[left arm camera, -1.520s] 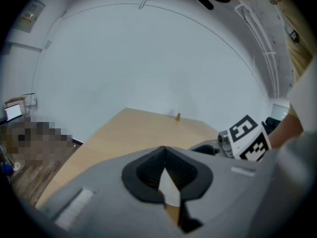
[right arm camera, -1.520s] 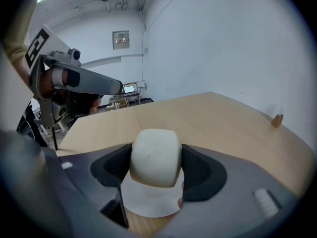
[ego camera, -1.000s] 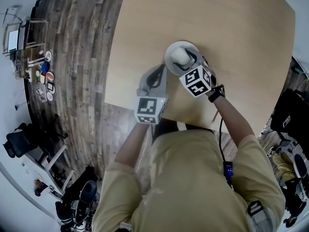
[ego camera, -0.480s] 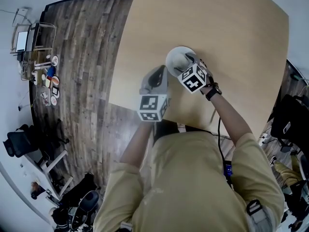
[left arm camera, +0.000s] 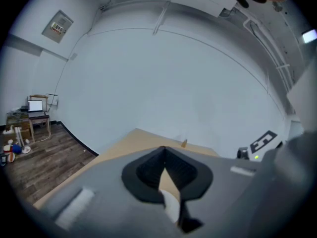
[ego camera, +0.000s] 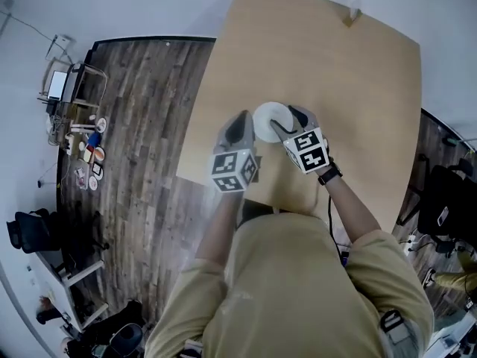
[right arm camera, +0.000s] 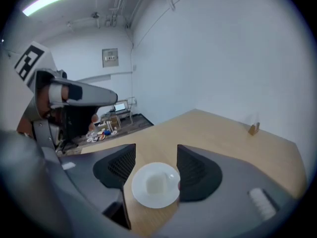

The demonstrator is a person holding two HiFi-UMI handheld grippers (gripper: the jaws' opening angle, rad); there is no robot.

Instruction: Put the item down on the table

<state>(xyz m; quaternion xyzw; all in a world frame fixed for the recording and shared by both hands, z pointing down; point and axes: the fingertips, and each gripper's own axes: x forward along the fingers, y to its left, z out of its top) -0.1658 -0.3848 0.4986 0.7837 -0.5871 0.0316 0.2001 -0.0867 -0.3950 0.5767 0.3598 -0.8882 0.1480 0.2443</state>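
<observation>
- White dish (right arm camera: 155, 184), round and so without a long axis, lies flat with its face turned upward; a raised, cup-like white shape sits at its middle.
- It is over the table (ego camera: 335, 88), close to the table's near edge and toward its left corner. Whether it rests on the tabletop or hangs just above it cannot be told.
- Right gripper (right arm camera: 155, 155) has its jaws spread wide and set against the dish's rim on either side, holding it across its width.
- Left gripper (left arm camera: 164, 151) has its jaws brought together at the tips with nothing between them. It hovers over the table's near edge, just left of the dish.
- A small brown object (ego camera: 349, 17) stands at the table's far edge.
</observation>
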